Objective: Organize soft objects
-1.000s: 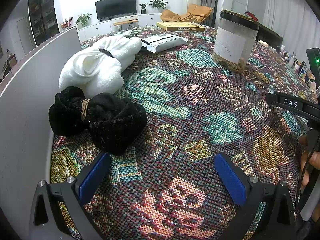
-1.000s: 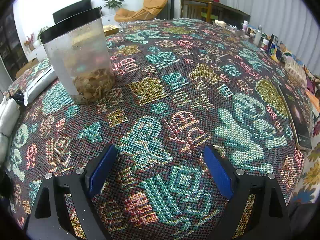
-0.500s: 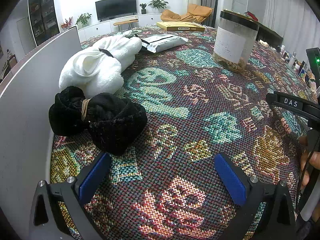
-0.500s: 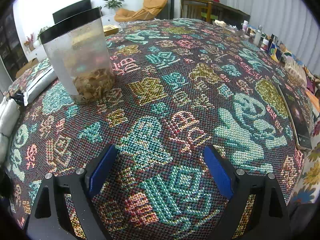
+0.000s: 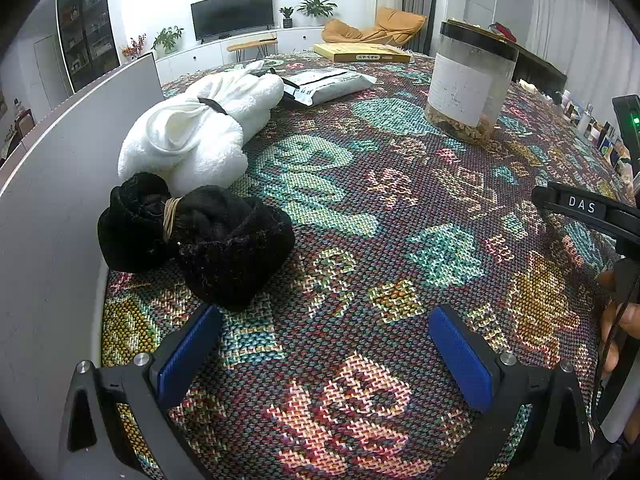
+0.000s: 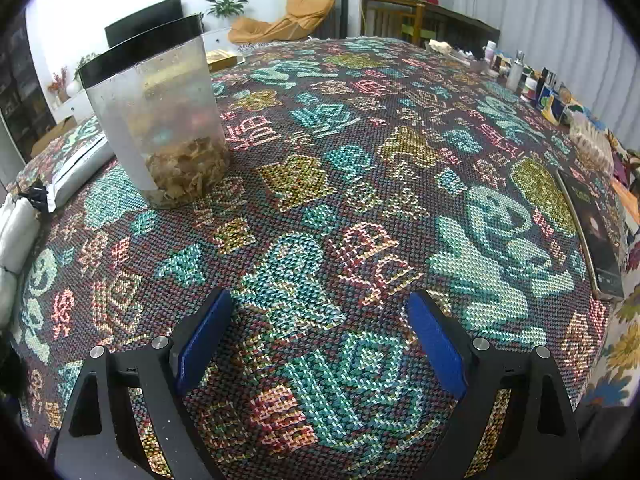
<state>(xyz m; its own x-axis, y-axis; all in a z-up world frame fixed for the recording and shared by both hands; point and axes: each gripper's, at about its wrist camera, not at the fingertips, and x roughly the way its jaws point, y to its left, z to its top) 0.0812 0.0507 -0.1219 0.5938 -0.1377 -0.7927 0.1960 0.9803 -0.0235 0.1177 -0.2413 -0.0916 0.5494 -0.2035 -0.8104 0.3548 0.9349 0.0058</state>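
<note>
In the left wrist view a black fuzzy bundle (image 5: 196, 240) tied with a tan rubber band lies on the patterned tablecloth, against a grey board. Behind it lies a white fluffy bundle (image 5: 200, 136) tied with a black band; its edge also shows in the right wrist view (image 6: 16, 232). My left gripper (image 5: 324, 336) is open and empty, just in front and right of the black bundle. My right gripper (image 6: 320, 324) is open and empty over bare cloth, and its body shows at the right edge of the left wrist view (image 5: 588, 212).
A clear jar with a black lid (image 5: 468, 84) (image 6: 160, 128) stands mid-table. A white packet (image 5: 328, 84) and a yellow box (image 5: 360, 53) lie farther back. The grey board (image 5: 52, 184) walls the left side. A dark book (image 6: 596, 236) and small bottles (image 6: 516, 72) line the right edge.
</note>
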